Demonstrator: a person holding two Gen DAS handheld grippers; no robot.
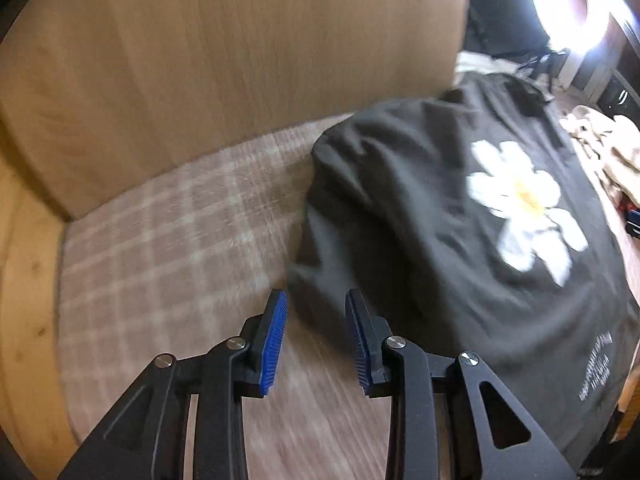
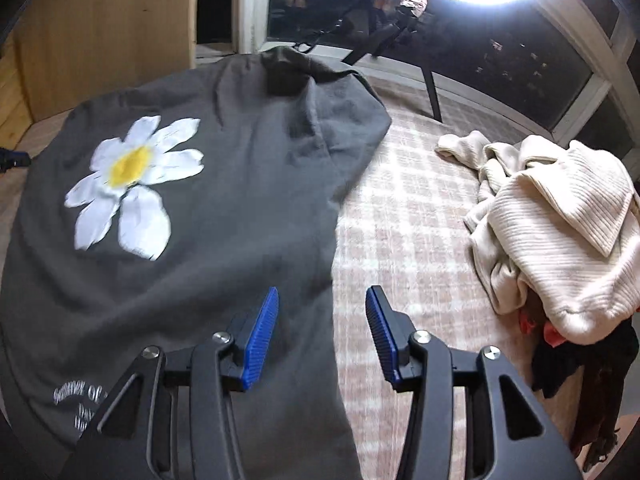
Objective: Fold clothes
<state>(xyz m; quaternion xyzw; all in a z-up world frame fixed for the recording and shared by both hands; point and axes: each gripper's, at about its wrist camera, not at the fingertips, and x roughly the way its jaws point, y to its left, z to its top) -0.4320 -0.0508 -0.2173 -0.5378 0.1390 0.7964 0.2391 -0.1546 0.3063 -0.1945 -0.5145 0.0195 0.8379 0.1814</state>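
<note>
A dark grey sweatshirt [image 2: 224, 208] with a large white daisy print [image 2: 132, 184] lies spread on a pink-and-white plaid blanket [image 2: 408, 216], its hood end toward the window and its hem, with small white lettering, nearest the cameras. The cloth looks soft, fairly thick and limp: it should drape and bunch rather than hold a crease, and is best taken at an edge or a corner, such as the hem or a side seam, where a pinch gathers a firm bite of fabric.

The left gripper [image 1: 316, 336] hangs over the blanket just beside the garment's left edge, its blue pads apart with nothing between them; that view is streaked, so whether the right pad brushes the cloth is hard to say. The right gripper [image 2: 322, 332] straddles the opposite edge, jaws apart and empty, one finger over the grey cloth and the other over the blanket.

Well apart to the right, a rumpled cream knit [image 2: 560, 224] lies heaped over darker clothes. A wooden panel [image 1: 240, 60] rises behind the blanket.
</note>
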